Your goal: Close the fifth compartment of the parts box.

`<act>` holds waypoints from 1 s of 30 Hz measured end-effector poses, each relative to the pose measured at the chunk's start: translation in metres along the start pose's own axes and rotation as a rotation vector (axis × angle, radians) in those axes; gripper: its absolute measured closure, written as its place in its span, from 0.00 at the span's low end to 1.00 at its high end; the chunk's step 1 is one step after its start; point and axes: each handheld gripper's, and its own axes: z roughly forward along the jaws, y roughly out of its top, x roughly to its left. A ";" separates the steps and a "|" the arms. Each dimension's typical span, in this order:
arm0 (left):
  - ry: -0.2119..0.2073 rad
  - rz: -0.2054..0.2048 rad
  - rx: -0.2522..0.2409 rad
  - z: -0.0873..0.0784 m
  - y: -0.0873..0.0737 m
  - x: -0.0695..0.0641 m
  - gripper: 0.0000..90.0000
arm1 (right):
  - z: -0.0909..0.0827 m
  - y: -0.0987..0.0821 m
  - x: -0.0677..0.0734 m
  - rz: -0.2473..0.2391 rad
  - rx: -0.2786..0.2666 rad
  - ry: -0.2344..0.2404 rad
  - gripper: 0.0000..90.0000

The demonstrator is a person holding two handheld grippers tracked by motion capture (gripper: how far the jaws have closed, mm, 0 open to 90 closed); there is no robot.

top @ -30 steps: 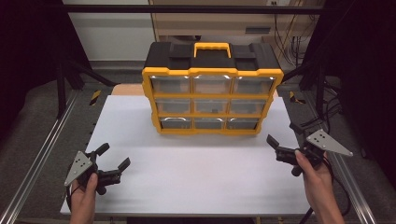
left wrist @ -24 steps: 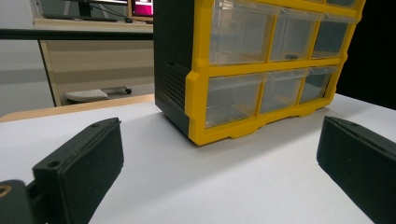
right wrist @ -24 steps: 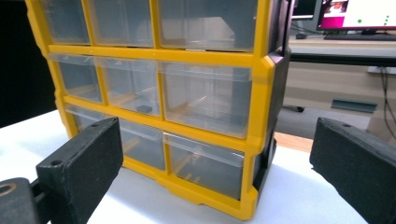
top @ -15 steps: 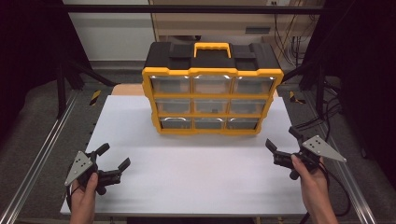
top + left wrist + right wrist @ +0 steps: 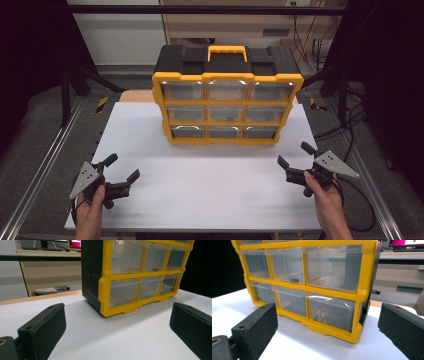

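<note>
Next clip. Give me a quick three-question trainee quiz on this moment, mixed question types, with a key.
1. True or false: the left gripper is shut on a drawer of the organizer.
2. How many rows of clear drawers does the organizer show?
3. The small dark item lies in which drawer? A) middle row, centre B) top row, left C) bottom row, right

Key: 1. False; both it and the right gripper are open, apart from the organizer. 2. Three. 3. A.

You're getting bright overhead light on the table (image 5: 150, 140); surroundings are staying dark. Glare is streaking the top drawers (image 5: 227, 83) of the organizer (image 5: 227, 65). Your near jaws are blurring in both gripper views.
</note>
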 end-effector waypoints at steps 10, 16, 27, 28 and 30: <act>-0.007 0.001 0.003 0.001 0.000 0.000 0.01 | 0.003 -0.009 0.006 -0.011 0.010 0.015 0.03; -0.008 0.001 0.006 0.001 0.000 0.000 0.01 | 0.005 -0.013 0.010 -0.004 0.015 0.030 0.02; -0.020 0.003 0.013 0.003 -0.001 -0.002 0.01 | 0.012 -0.018 0.019 -0.007 0.044 0.063 0.02; -0.021 0.004 0.014 0.003 -0.001 -0.002 0.01 | 0.013 -0.019 0.020 -0.012 0.045 0.064 0.02; -0.024 0.005 0.017 0.003 -0.001 -0.002 0.00 | 0.015 -0.020 0.021 -0.008 0.051 0.067 0.02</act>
